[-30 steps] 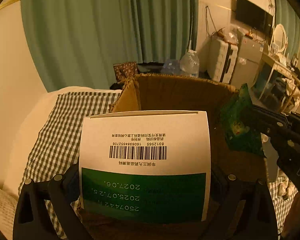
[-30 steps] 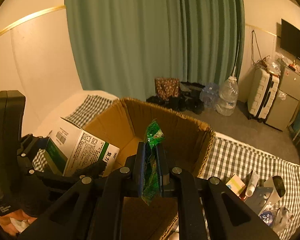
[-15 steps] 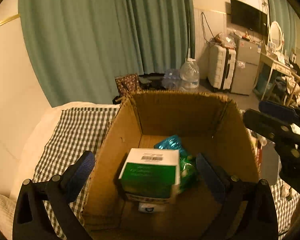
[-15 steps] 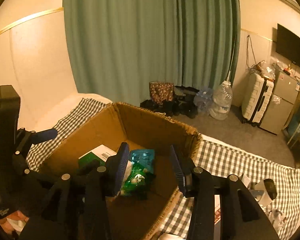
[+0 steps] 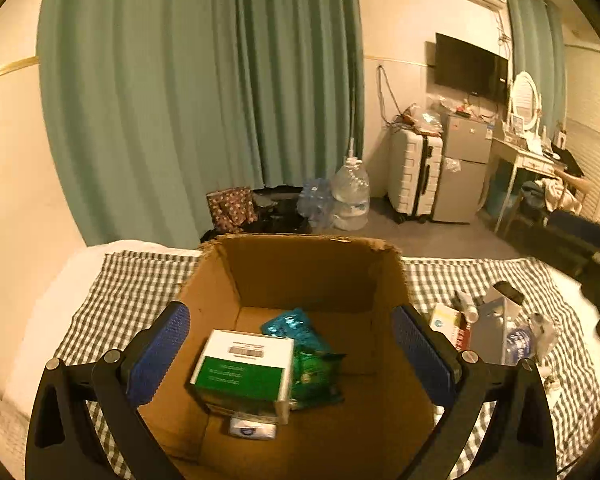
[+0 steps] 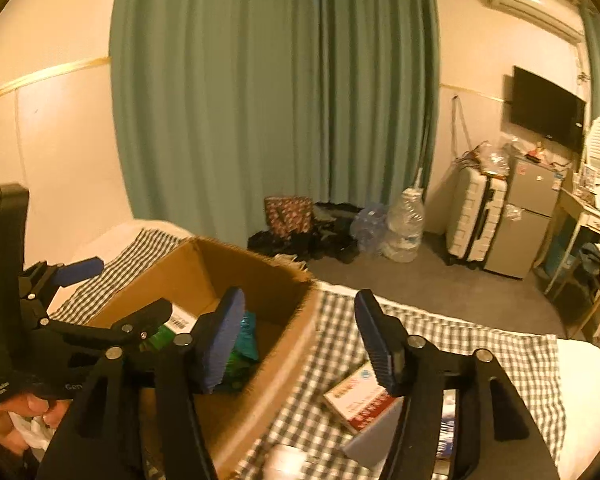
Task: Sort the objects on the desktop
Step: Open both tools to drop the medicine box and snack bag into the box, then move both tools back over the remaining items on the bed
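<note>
Cardboard box [image 5: 300, 276] on checked cloth [image 5: 140, 280]; green curtain [image 5: 200, 100] behind.

Left claw [image 5: 290, 354] is spread wide, blue pads [image 5: 158, 354] far apart with nothing pinched between them. Right claw [image 6: 300, 338] has just been opening up, empty too, and it's tipped downward. A hand [image 6: 18, 420] grips the left claw's handle.

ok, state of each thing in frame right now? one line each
left claw: open, empty.
right claw: open, empty, its jaws have just been opening.
cardboard box: open-topped, upright on the checked cloth.
green-and-white carton: lying in the box.
green packet: in the box, against the carton.
red-and-white box: on the cloth, outside the box.
</note>
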Demonstrator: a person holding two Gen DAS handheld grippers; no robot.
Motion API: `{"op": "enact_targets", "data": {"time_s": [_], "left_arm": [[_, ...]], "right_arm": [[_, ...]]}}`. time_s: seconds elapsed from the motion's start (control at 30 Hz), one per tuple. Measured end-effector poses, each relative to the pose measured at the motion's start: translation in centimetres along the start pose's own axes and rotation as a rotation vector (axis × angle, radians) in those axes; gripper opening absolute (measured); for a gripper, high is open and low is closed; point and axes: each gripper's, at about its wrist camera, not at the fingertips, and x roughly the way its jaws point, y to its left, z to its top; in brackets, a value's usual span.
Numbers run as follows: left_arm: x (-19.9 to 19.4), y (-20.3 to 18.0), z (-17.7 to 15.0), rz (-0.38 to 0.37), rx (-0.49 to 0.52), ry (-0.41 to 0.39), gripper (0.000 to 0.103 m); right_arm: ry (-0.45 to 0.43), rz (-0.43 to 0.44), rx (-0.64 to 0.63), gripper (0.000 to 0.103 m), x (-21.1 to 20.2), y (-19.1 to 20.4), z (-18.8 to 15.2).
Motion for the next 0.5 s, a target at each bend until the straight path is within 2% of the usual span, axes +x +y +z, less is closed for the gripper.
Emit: {"op": "enact_targets", "data": {"time_s": [0.17, 0.23, 0.3, 0.5], "left_arm": [[-1.1, -2.0, 0.2, -0.059, -0.013, -0.025, 0.103], [-1.8, -3.0, 0.4, -0.07, -0.013, -0.049, 0.103], [-2.5, -4.3, 0.6, -0.071, -0.008, -0.076, 0.103], [-3.5, -7.8, 0.7, -0.112, 0.025, -0.12, 0.103]], "right_arm": [[-0.018, -0.047, 0.032, 0.067, -2.4, -2.3, -0.1], [-0.02, -0.06, 0.036, 0.074, -3.4, -3.1, -0.2], [-0.032, -0.082, 0.04, 0.087, -4.4, -3.9, -0.2], [-0.067, -0.169, 0.046, 0.097, -7.5, -7.1, -0.6]]}}
